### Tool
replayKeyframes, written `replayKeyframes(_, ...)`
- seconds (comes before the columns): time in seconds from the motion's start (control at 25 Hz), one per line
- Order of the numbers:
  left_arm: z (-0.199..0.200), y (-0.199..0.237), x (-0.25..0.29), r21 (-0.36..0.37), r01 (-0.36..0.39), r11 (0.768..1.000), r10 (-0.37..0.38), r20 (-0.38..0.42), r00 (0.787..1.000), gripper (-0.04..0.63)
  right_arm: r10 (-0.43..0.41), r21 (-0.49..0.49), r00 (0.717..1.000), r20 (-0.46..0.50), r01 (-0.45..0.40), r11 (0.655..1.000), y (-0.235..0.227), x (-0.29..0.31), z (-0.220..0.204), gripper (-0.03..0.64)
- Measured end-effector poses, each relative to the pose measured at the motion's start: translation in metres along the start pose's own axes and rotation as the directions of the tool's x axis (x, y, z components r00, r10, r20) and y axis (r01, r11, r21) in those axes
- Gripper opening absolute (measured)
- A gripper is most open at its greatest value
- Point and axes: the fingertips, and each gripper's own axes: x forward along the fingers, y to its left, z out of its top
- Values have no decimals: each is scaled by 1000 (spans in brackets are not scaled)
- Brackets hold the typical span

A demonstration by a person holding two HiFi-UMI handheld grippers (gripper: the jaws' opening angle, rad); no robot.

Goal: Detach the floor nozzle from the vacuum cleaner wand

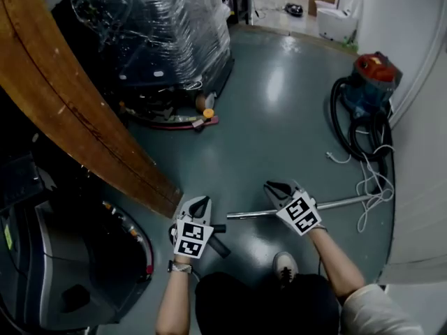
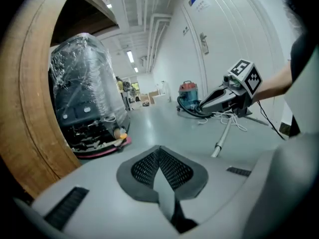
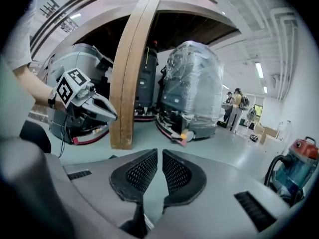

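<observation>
The metal vacuum wand (image 1: 335, 204) lies on the grey floor, and its near end (image 2: 216, 153) is bare, with no nozzle on it. A short black tube-like piece (image 1: 218, 243) shows beside my left gripper's marker cube; I cannot tell what it is. My left gripper (image 1: 199, 202) is held up off the floor, left of the wand's end. Its pads (image 2: 159, 149) meet with nothing between them. My right gripper (image 1: 274, 187) hovers above the wand. Only a thin slit separates its pads (image 3: 159, 152), and nothing is in it. Each gripper view shows the other gripper in the air.
The red and blue vacuum cleaner (image 1: 374, 72) stands at the far right with its black hose (image 1: 353, 128) and a white cable (image 1: 374, 183). A big wooden beam (image 1: 77, 117) slants on the left. A plastic-wrapped machine (image 1: 160, 26) stands behind it. My shoe (image 1: 285, 265) is near the wand.
</observation>
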Motion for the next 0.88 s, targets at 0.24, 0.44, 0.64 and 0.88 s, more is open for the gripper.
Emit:
replayKeyframes(0.24, 78, 8, -44, -26, -48, 999, 51, 135, 989, 2, -14, 9, 997, 73, 13, 1000, -2, -35, 83, 40)
replayKeyframes(0.44, 137, 14, -83, 1, -95, 995, 92, 229, 969, 2, -27, 20, 992, 120, 24, 1000, -6, -66, 137, 35)
replayKeyframes(0.64, 189, 20, -113, 24, -139, 990, 125, 299, 946, 2, -45, 28, 983, 176, 41, 999, -18, -97, 188, 35)
replayKeyframes(0.88, 289, 27, -146, 55, -159, 986, 127, 372, 920, 2, -101, -63, 972, 210, 117, 991, -53, -144, 267, 35)
